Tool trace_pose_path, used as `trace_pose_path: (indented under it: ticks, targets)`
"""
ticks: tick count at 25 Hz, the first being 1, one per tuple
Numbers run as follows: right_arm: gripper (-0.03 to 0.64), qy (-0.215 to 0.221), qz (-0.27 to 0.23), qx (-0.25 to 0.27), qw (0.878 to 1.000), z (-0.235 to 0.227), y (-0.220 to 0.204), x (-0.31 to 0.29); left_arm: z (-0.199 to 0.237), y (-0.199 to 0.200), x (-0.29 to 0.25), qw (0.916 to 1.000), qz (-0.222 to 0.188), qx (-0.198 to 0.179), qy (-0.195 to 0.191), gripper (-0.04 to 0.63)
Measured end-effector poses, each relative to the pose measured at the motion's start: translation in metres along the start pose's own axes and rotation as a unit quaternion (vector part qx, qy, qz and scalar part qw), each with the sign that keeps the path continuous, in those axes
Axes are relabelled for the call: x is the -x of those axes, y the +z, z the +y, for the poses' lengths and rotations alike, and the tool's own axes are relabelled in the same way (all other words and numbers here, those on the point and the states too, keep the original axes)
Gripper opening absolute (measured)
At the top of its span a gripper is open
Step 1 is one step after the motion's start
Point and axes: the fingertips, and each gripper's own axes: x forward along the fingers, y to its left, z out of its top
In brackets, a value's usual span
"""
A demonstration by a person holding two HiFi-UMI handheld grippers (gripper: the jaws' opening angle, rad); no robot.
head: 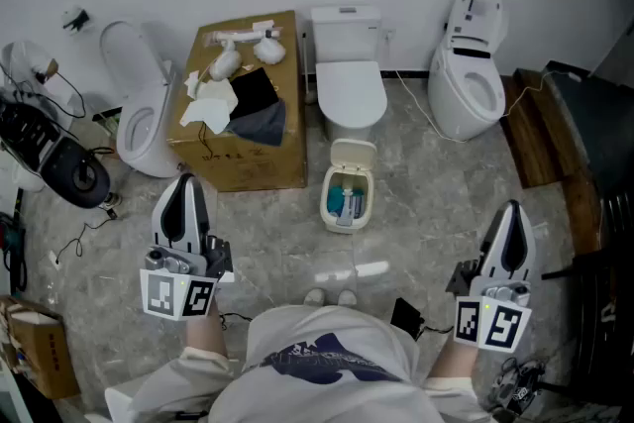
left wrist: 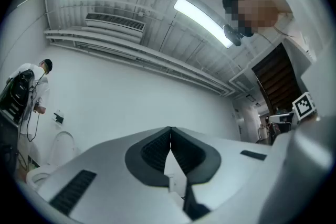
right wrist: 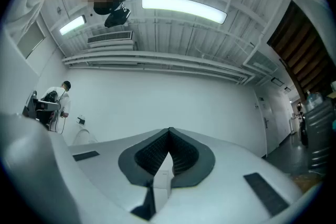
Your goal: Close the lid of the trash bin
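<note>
The small cream trash bin (head: 347, 196) stands on the grey stone floor in front of the middle toilet. Its lid (head: 354, 153) is tipped up and back, and blue items show inside. My left gripper (head: 185, 185) hangs low at the left, well short of the bin, shut with nothing in it. My right gripper (head: 511, 211) is at the lower right, also far from the bin, shut and empty. In the left gripper view the gripper (left wrist: 170, 136) faces a white wall and ceiling with its jaws pressed together. The right gripper (right wrist: 169, 136) looks the same in its own view. Neither gripper view shows the bin.
A cardboard box (head: 265, 139) with cloths on top stands left of the bin. Around it are a white toilet (head: 349, 79) behind, another toilet (head: 472, 64) at the right and a third (head: 139, 109) at the left. Black gear and cables (head: 54, 163) lie far left. A dark cabinet (head: 589, 154) is at the right.
</note>
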Motion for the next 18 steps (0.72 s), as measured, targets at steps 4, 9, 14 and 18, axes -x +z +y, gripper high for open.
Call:
trace_pose_path:
  ticks: [4, 9, 14, 18]
  targets:
    - [0.006, 0.002, 0.001, 0.002, 1.0, 0.003, -0.001, 0.001, 0.0, 0.001, 0.002, 1.0, -0.001, 0.002, 0.0, 0.0]
    - [0.006, 0.008, 0.004, 0.009, 1.0, 0.006, -0.001, 0.0, -0.003, 0.002, 0.001, 1.0, -0.002, 0.005, -0.002, 0.0]
    - [0.006, 0.008, 0.013, 0.004, 1.0, 0.005, -0.006, 0.001, -0.004, 0.001, 0.001, 1.0, -0.001, 0.007, -0.002, 0.0]
    - [0.006, 0.008, 0.024, -0.001, 1.0, 0.001, -0.012, 0.001, -0.003, -0.003, 0.002, 1.0, 0.004, 0.008, 0.002, 0.0]
